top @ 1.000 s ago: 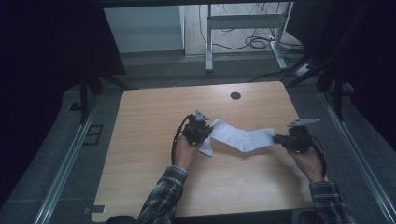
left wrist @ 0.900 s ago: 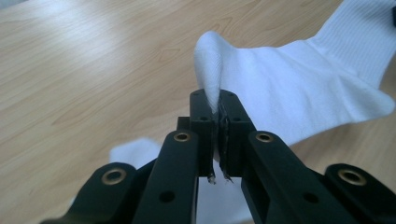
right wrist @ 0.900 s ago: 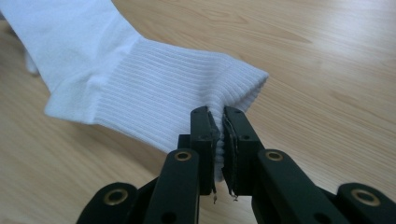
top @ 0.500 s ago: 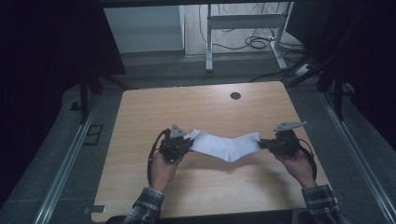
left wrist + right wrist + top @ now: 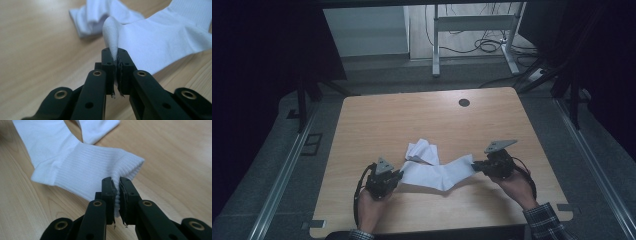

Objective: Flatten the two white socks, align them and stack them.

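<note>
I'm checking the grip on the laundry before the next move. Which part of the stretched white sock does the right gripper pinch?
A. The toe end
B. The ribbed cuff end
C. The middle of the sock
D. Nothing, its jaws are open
B. In the right gripper view the right gripper is shut on the ribbed cuff of the white sock, while the left gripper pinches the smooth rounded toe end.
</note>
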